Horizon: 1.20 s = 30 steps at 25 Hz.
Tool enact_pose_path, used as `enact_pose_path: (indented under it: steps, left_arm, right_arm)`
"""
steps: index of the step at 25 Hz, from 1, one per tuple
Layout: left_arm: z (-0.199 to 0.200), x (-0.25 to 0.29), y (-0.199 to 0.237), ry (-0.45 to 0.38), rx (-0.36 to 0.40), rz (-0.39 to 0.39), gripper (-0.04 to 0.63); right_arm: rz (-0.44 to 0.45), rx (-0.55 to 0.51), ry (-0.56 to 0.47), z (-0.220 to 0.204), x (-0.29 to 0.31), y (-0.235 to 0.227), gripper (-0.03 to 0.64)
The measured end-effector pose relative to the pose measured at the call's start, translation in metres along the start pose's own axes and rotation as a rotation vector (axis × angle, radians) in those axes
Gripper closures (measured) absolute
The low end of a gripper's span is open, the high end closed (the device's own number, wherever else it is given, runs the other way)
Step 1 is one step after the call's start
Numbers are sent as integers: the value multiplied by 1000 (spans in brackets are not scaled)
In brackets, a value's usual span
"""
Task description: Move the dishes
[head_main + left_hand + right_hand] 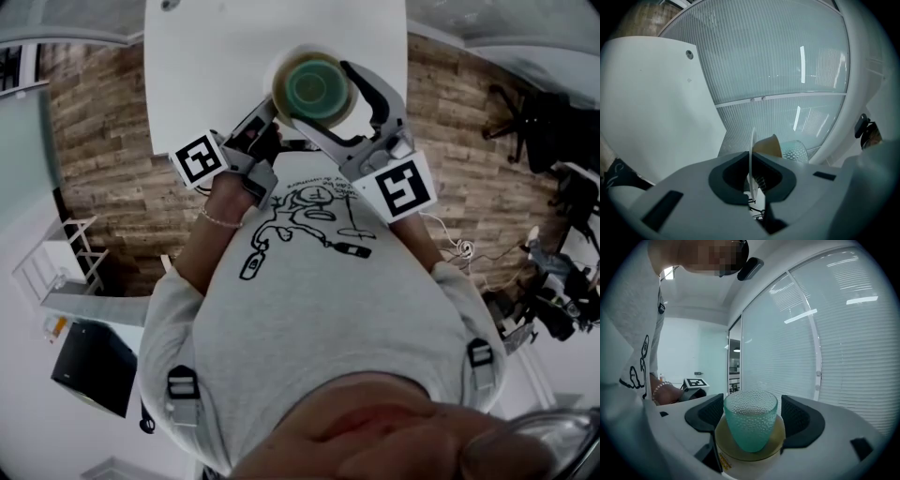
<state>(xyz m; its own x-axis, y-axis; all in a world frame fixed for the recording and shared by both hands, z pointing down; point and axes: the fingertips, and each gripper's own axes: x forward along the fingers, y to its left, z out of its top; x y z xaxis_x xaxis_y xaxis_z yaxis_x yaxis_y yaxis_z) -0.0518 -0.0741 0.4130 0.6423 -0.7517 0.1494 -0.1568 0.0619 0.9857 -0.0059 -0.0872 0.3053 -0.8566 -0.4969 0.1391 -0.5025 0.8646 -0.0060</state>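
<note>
Head view had the dishes above the white table [197,66]. A white plate [752,145] carried a tan bowl [777,442] with a green dimpled glass [751,420] standing in it. A yellow sticker [723,460] on the plate bore print too small to read. The left gripper [753,180] was clamped on the plate's rim. The right gripper [752,411] had its jaws wide apart, flanking the glass and clear of it.

Head view: high overhead, faces steeply down past person's shirt [319,281] onto table [206,66] and wood floor [112,150].
Left gripper view: low behind jaws, plate [751,154] edge-on near lens, faces ribbed panel [778,61].
Right gripper view: close on green glass [750,420], faces blinds [834,333].
All three views share green glass.
</note>
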Motion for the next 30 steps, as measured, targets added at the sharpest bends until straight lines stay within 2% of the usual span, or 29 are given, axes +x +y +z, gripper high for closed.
enact_pose_path:
  steps: [11,30]
  left_arm:
    - [-7,7,-1,9,-6,7,583]
    - [-8,4,18,12,3,42,583]
  right_arm:
    - [29,1,35,-9,3,-4,245]
    - [16,35,2,-3,1,-8,244]
